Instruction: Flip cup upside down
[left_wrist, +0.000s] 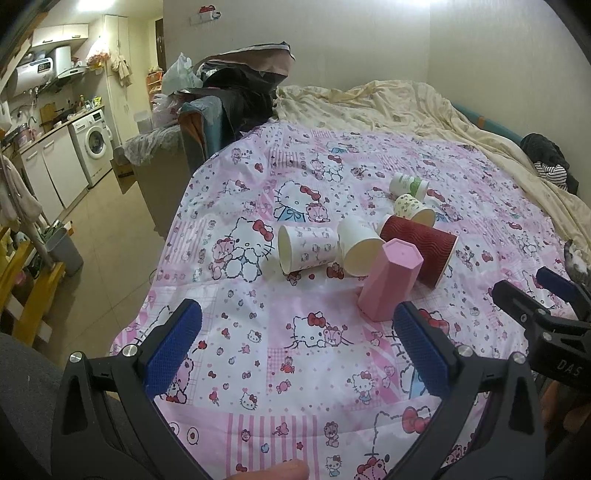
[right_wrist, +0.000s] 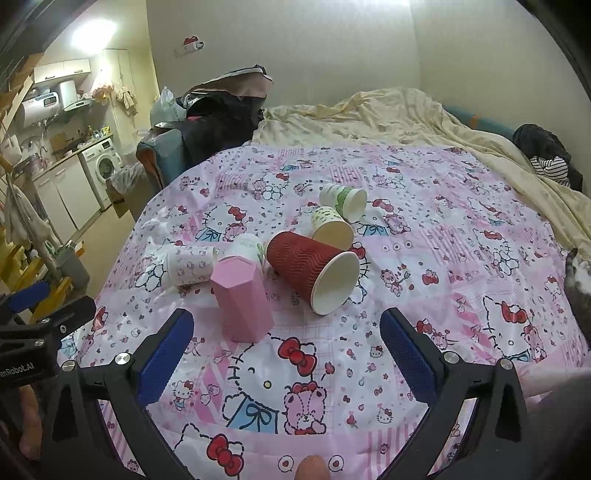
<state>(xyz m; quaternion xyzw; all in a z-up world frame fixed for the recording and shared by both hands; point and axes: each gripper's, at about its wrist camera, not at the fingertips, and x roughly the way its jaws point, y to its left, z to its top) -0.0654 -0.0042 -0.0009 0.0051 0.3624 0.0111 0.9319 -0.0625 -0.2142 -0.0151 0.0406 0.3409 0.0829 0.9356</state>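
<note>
A pink faceted cup stands upside down on the pink Hello Kitty cloth; it also shows in the right wrist view. Behind it several paper cups lie on their sides: a red ribbed one, a plain white one, a Hello Kitty one and two green-patterned ones. My left gripper is open and empty, short of the pink cup. My right gripper is open and empty, with the pink cup just beyond its left finger.
The right gripper's body shows at the right edge of the left wrist view. A crumpled cream blanket lies behind the cloth. A chair piled with bags stands at the far left edge. A kitchen with a washing machine lies left.
</note>
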